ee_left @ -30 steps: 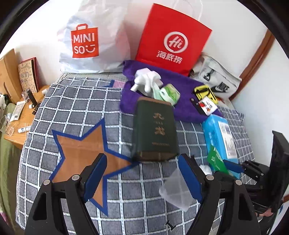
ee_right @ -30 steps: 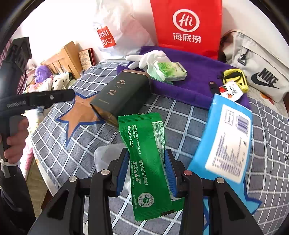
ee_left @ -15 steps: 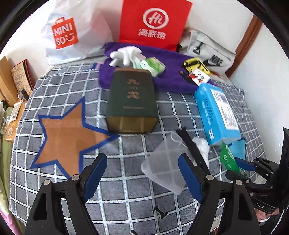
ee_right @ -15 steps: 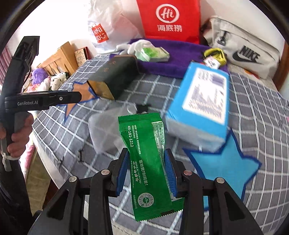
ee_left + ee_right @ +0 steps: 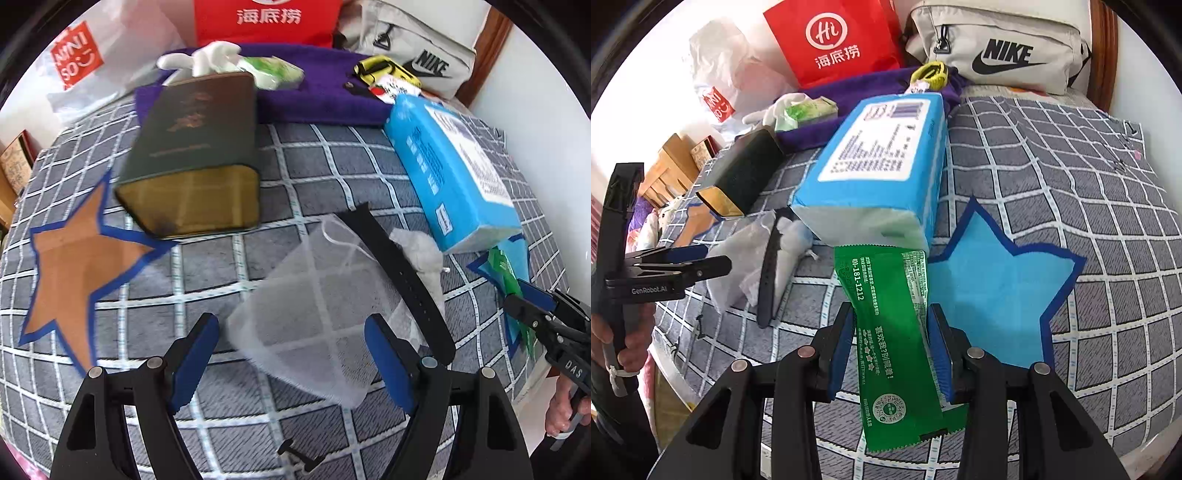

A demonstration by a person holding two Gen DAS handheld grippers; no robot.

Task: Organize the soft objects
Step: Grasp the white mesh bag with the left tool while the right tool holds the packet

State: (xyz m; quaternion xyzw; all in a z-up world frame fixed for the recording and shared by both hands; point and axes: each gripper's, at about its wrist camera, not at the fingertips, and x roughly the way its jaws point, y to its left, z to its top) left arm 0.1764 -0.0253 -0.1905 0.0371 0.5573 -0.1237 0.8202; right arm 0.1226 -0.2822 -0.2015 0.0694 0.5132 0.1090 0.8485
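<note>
Left gripper (image 5: 291,363) wide, nothing gripped, over checked bedcover (image 5: 332,173).

White mesh pouch (image 5: 314,306) lies flat just ahead, between the fingers, untouched. Black strap (image 5: 402,280) crosses the pouch's right edge. Dark green tin (image 5: 192,147) ahead-left, orange star patch (image 5: 81,266) left, blue tissue pack (image 5: 450,173) ahead-right. Right gripper (image 5: 532,302) at far right pinches a green sachet (image 5: 506,269).

The soft green snack packet (image 5: 894,332) has white writing. The grey bed cover (image 5: 1089,192) has white squares and a light blue star patch (image 5: 997,280).
</note>
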